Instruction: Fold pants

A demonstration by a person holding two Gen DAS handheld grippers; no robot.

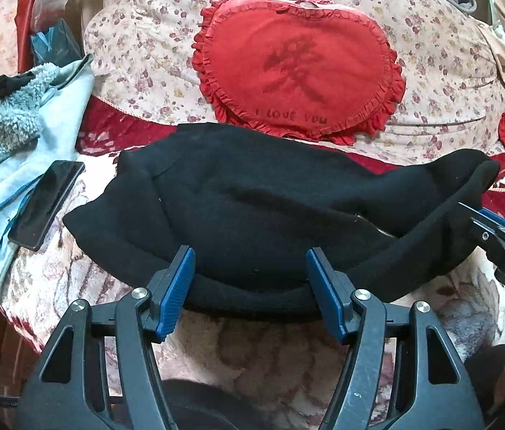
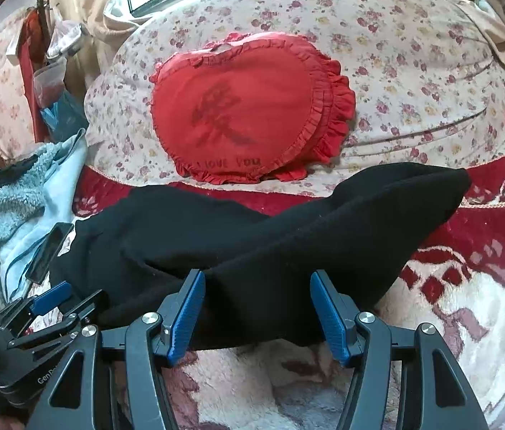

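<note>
Black pants point(image 1: 252, 211) lie bunched and partly folded across a floral blanket on the bed; they also show in the right wrist view point(image 2: 270, 236). My left gripper point(image 1: 250, 279) is open, its blue pads straddling the pants' near edge. My right gripper point(image 2: 258, 308) is open too, its pads either side of the near edge further right. The right gripper shows at the right edge of the left wrist view point(image 1: 503, 236), and the left gripper at the lower left of the right wrist view point(image 2: 44, 311).
A red heart-shaped pillow point(image 1: 295, 64) rests on a floral quilt point(image 1: 432, 36) behind the pants. A black phone point(image 1: 46, 204) lies on a light blue fleece garment point(image 1: 12, 136) at the left. The red and white blanket point(image 2: 467, 308) spreads to the right.
</note>
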